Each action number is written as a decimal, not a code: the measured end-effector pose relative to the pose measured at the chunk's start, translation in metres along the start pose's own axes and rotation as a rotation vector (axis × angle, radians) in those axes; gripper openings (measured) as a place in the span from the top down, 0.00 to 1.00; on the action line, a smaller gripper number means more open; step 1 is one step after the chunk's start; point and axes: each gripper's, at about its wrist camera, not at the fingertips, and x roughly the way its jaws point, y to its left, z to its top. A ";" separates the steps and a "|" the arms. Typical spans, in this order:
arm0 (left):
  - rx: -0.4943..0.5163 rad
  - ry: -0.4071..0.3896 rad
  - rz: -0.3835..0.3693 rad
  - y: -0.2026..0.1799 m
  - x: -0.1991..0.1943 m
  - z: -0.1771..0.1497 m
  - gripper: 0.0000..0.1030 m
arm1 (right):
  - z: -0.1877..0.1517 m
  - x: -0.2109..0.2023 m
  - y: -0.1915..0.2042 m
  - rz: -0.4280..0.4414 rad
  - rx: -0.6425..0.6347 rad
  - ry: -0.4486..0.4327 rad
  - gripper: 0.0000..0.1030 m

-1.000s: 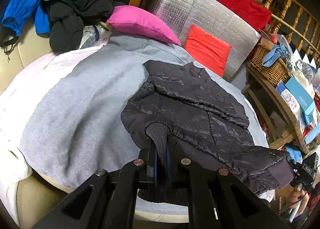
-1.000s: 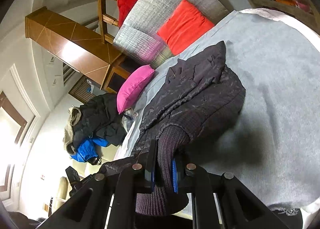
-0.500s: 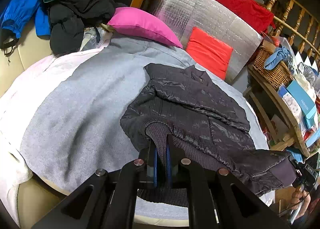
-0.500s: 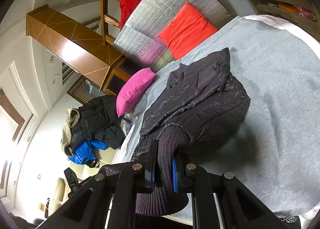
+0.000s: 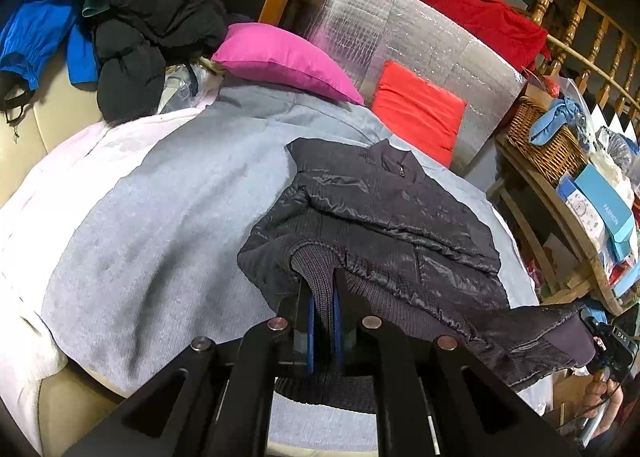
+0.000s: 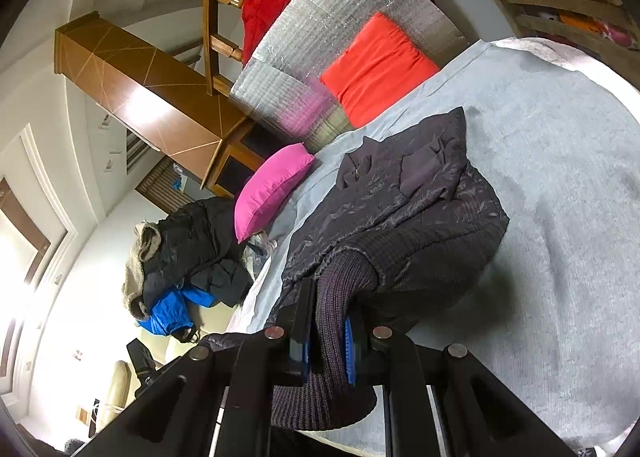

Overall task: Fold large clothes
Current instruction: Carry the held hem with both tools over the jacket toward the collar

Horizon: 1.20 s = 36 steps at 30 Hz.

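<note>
A dark puffer jacket (image 5: 384,217) with ribbed knit hem lies partly folded on a grey blanket (image 5: 168,225), collar toward the far side. My left gripper (image 5: 322,297) is shut on the jacket's knit hem at its near left corner. My right gripper (image 6: 328,321) is shut on the knit hem of the same jacket (image 6: 404,201) at the other corner and holds it raised above the blanket (image 6: 560,217). In the left wrist view the right gripper shows at the right edge, with a sleeve draped toward it.
A pink pillow (image 5: 284,57) and a red cushion (image 5: 416,109) lean on a silver foil panel (image 5: 400,37) at the far side. A pile of dark and blue clothes (image 5: 120,25) lies far left. A wooden shelf with a wicker basket (image 5: 548,141) stands right.
Both grippers have moved forward a little with the hem, pushing the jacket's lower part up toward the collar. The grips are unchanged.
</note>
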 end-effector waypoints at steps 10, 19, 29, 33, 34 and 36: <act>0.016 -0.028 -0.006 -0.010 0.005 0.019 0.92 | 0.012 0.004 0.005 -0.005 -0.008 -0.027 0.87; 0.038 -0.078 -0.005 -0.026 0.011 0.050 0.92 | 0.039 0.015 0.009 -0.003 -0.019 -0.063 0.88; 0.046 -0.094 0.006 -0.033 0.031 0.081 0.92 | 0.067 0.034 0.015 -0.014 -0.028 -0.086 0.88; 0.052 -0.106 0.008 -0.037 0.038 0.094 0.92 | 0.081 0.043 0.018 -0.024 -0.034 -0.097 0.88; 0.054 -0.110 0.008 -0.038 0.039 0.096 0.92 | 0.084 0.045 0.018 -0.026 -0.035 -0.100 0.88; 0.058 -0.116 0.010 -0.040 0.042 0.102 0.92 | 0.091 0.049 0.021 -0.032 -0.042 -0.107 0.88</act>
